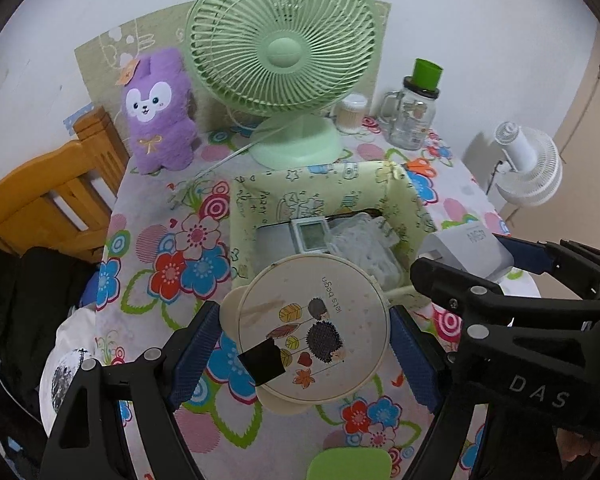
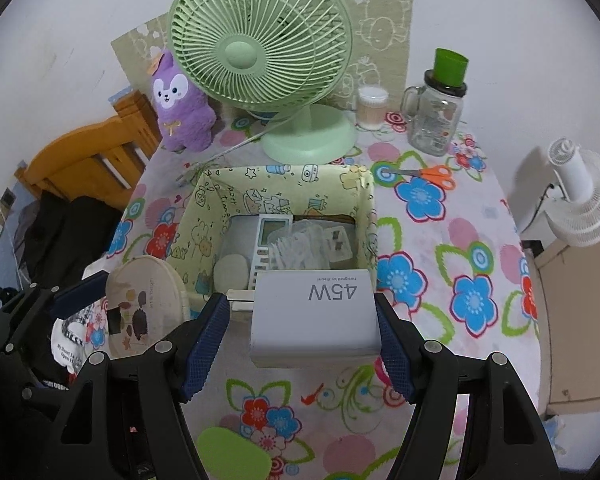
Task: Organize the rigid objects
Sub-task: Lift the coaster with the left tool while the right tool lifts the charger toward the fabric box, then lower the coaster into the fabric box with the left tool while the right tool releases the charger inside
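My left gripper (image 1: 304,348) is shut on a round cream mirror with a hedgehog picture (image 1: 314,330), held above the table just in front of the yellow-green patterned box (image 1: 244,216). My right gripper (image 2: 302,332) is shut on a white 45W charger (image 2: 314,316), held at the near edge of the same box (image 2: 370,200). The mirror also shows in the right wrist view (image 2: 144,300), and the charger in the left wrist view (image 1: 468,244). Inside the box lie a white remote-like device (image 2: 270,232) and clear plastic bags (image 2: 304,248).
A green desk fan (image 1: 284,60) stands behind the box. A purple plush (image 1: 156,108), a cotton-swab jar (image 1: 352,114) and a glass jar with a green lid (image 1: 414,116) stand at the back. Orange scissors (image 2: 432,174) lie right of the box. A wooden chair (image 1: 44,196) is left.
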Demonstrator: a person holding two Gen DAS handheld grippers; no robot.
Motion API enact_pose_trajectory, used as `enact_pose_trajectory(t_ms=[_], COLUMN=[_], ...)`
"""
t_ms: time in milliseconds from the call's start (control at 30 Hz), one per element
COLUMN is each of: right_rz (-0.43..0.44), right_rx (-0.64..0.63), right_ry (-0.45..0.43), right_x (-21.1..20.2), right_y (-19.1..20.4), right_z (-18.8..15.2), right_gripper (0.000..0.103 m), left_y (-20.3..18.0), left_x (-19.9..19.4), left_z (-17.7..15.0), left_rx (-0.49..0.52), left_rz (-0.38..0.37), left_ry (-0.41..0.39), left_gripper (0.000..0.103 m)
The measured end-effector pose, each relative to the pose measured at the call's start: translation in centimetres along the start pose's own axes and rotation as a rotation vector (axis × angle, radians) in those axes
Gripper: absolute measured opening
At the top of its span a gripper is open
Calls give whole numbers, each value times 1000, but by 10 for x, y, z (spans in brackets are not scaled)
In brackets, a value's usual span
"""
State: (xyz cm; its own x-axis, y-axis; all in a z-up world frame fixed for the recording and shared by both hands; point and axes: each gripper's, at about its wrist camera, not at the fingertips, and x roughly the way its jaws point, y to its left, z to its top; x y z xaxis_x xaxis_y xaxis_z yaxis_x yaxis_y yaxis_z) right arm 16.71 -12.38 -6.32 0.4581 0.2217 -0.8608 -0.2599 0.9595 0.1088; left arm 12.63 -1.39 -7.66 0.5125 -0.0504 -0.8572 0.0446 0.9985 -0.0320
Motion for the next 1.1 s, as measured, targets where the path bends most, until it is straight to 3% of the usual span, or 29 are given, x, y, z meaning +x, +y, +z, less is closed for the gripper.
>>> enact_pose_trajectory(t_ms=[733,1100], right_rz=[52,98], right_rx=[-116,-176], right_ry=[51,95], right_x=[67,99], right_y=[10,29], right_z=[53,67], right_gripper=[73,74], left_y=[0,15], left_x=[49,72], left_z=[30,34], left_rx=[6,-45], left_rz=[40,68], left_ry=[63,161], left_gripper=[85,85])
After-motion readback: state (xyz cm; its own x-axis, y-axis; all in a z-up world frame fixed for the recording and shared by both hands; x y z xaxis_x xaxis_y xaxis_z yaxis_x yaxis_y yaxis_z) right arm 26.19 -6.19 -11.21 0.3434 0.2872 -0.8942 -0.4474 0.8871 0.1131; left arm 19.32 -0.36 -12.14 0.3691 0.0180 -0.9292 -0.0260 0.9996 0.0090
